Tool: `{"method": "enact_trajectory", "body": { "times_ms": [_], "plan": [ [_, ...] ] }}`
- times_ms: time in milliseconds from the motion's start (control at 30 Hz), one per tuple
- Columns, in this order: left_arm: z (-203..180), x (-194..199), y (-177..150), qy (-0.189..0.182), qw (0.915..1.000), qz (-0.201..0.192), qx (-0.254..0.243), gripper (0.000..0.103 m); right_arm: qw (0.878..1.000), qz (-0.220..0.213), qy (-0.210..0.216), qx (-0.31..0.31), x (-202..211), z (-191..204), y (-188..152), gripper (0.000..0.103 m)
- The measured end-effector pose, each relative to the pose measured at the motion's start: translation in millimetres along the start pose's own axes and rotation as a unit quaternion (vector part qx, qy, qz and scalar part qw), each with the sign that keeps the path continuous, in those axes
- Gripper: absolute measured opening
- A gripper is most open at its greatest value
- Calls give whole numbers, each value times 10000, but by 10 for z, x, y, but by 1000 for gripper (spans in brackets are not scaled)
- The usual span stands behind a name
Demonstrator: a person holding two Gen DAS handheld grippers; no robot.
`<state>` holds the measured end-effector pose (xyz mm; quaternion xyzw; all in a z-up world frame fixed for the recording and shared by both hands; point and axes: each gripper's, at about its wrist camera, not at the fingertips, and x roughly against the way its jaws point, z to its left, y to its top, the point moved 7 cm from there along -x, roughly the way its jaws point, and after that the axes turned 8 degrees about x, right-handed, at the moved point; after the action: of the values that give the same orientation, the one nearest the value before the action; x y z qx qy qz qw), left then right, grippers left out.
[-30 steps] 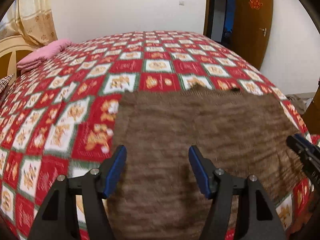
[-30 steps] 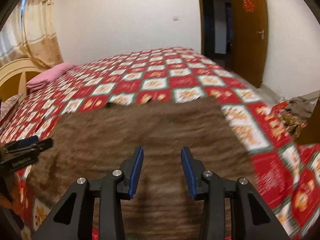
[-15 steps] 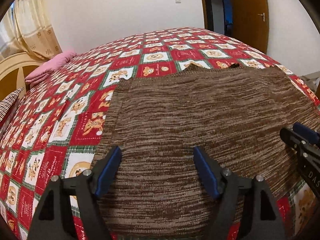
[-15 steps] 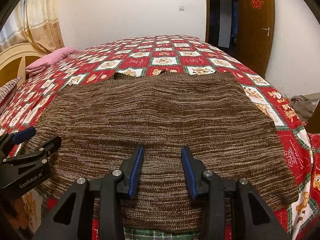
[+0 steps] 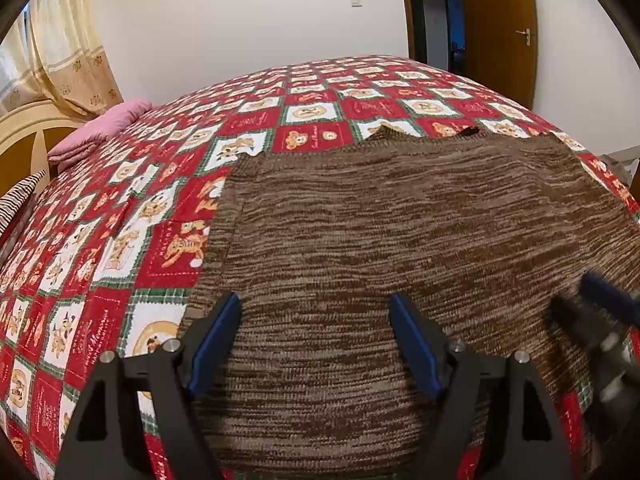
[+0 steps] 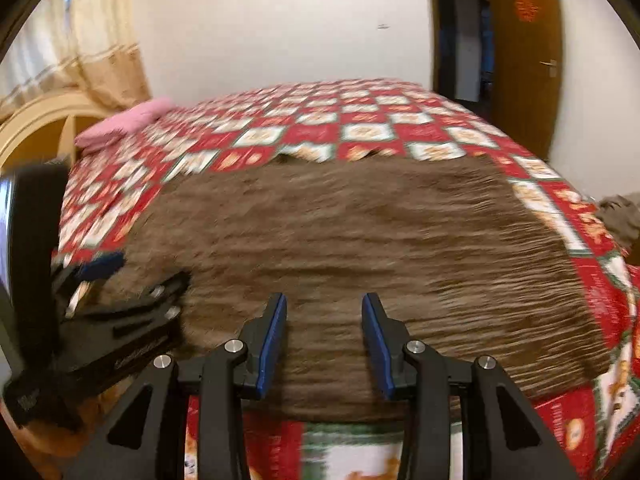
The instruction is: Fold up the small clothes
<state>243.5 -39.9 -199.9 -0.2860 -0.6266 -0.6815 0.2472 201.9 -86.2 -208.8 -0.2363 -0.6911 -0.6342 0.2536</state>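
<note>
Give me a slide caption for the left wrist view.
Open left gripper over a brown knit spread flat on a quilt.

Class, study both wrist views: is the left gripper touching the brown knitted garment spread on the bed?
Cannot tell. In the left wrist view the left gripper, jaws open, hangs over the brown knitted garment, with no plain gap or contact; the right wrist view is blurred.

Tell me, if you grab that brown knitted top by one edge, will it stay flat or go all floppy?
Probably floppy: the brown knitted top lies limp and follows the bedspread beneath it. It looks soft, so it would likely droop from the open left gripper. Its loose knit may stretch somewhat.
</note>
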Motion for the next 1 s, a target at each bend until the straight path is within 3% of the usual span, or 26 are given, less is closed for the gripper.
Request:
{"method": "enact_trajectory", "body": {
  "times_ms": [267, 400, 500, 533, 633, 733, 800, 900, 1000],
  "plan": [
    [4, -24, -6, 20, 10000, 36, 3, 86, 9995, 111, -205, 230, -120, 89, -75, 43],
    [57, -46, -20, 43, 9998, 143, 113, 103, 9998, 30, -49, 195, -119, 87, -79, 50],
    [173, 22, -51, 85, 9993, 183, 328, 101, 9999, -19, 95, 117, -112, 76, -76, 52],
    [317, 107, -83, 127, 9980, 119, 611, 99, 9999, -32, 124, 97, -109, 72, -76, 52],
    [728, 297, -231, -203, 9870, 36, 1594, 99, 9997, -69, 210, 34, -99, 66, -78, 53],
    [1091, 368, -426, -53, 9705, 170, 2403, 98, 9995, -103, 305, -31, -90, 57, -85, 54],
    [1195, 394, -502, -18, 9646, 165, 2633, 95, 9993, -121, 350, -65, -88, 53, -84, 54],
    [1183, 427, -511, -118, 9629, 120, 2694, 94, 9990, -147, 396, -114, -83, 50, -86, 54],
    [1032, 401, -472, -824, 9557, 60, 2824, 94, 9988, -160, 429, -147, -84, 48, -86, 54]
  ]
}}
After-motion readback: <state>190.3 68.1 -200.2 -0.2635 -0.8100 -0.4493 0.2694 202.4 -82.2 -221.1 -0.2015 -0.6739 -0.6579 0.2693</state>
